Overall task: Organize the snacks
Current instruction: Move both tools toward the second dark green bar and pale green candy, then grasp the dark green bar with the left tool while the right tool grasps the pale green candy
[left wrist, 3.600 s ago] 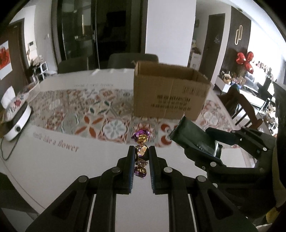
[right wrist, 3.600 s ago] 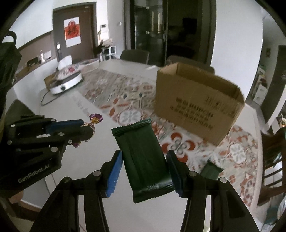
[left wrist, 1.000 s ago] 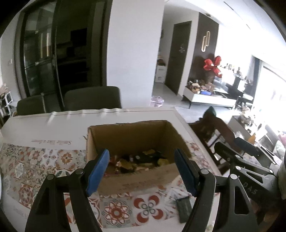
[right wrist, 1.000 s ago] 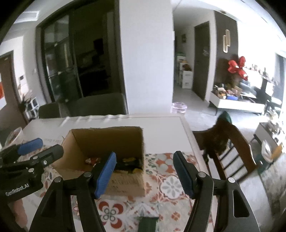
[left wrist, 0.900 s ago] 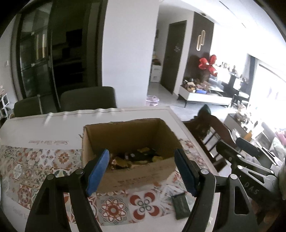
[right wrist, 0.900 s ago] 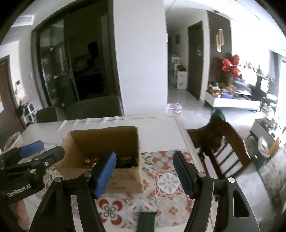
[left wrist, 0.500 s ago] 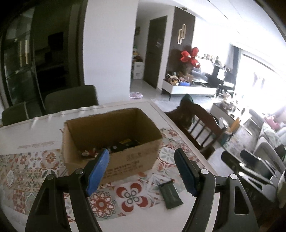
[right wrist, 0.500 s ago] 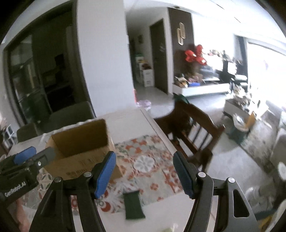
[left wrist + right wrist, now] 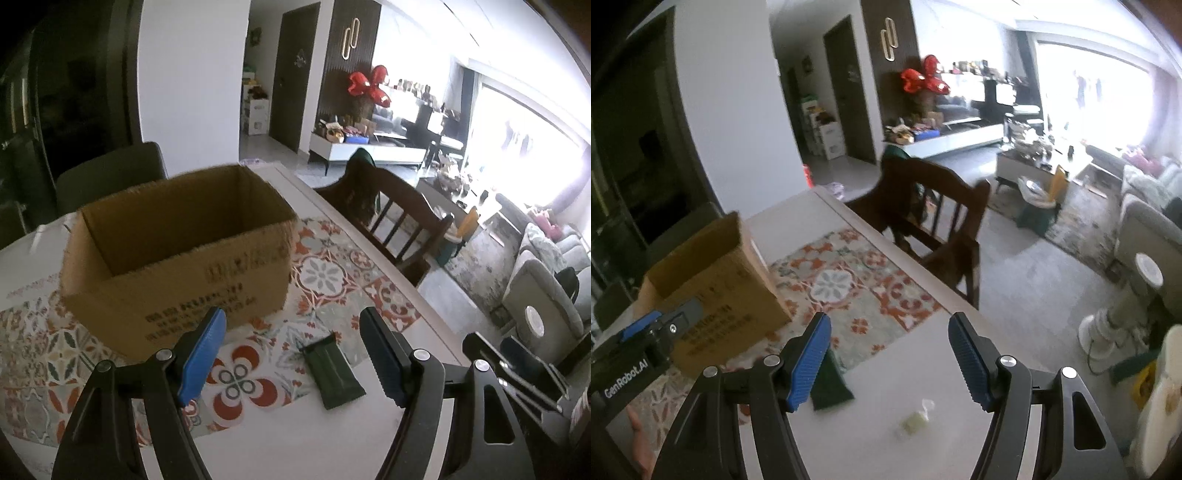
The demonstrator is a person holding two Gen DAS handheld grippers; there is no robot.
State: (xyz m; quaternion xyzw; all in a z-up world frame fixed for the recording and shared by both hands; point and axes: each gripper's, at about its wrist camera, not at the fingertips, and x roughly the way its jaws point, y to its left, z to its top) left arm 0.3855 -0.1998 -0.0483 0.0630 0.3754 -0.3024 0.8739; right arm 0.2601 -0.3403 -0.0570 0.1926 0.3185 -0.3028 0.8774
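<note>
- Both my claws are empty with jaws apart: my left gripper [image 9: 291, 354] frames the dark green snack packet [image 9: 333, 371], and my right gripper [image 9: 888, 360] hangs over the bare white edge of the table [image 9: 886, 424].
- I judge the step in hand to be picking up what is left outside the cardboard box [image 9: 177, 258] and dropping it in.
- That green packet lies flat on the patterned runner [image 9: 325, 273], partly on white tabletop, just in front of the box's near right corner and not touching it.
- To grip it well, I would lower the left claw until the pads straddle the packet's narrow width, not its length, then close gently; it is thin and flat, so the lower edges of the pads must nearly skim the table.
- It looks like a sealed foil sachet with crimped ends, matte, slightly puffed, probably light and slippery.
- From my right wrist view a small pale wrapped sweet [image 9: 914, 421] sits alone on the white surface, close below my open jaws, near the packet's end.
- The sweet is blurred; I cannot tell its shape beyond a clear twisted wrapper.
- For that one I would come straight down and pinch its body, not the wrapper tail.
- My box's contents are hidden from these angles.
</note>
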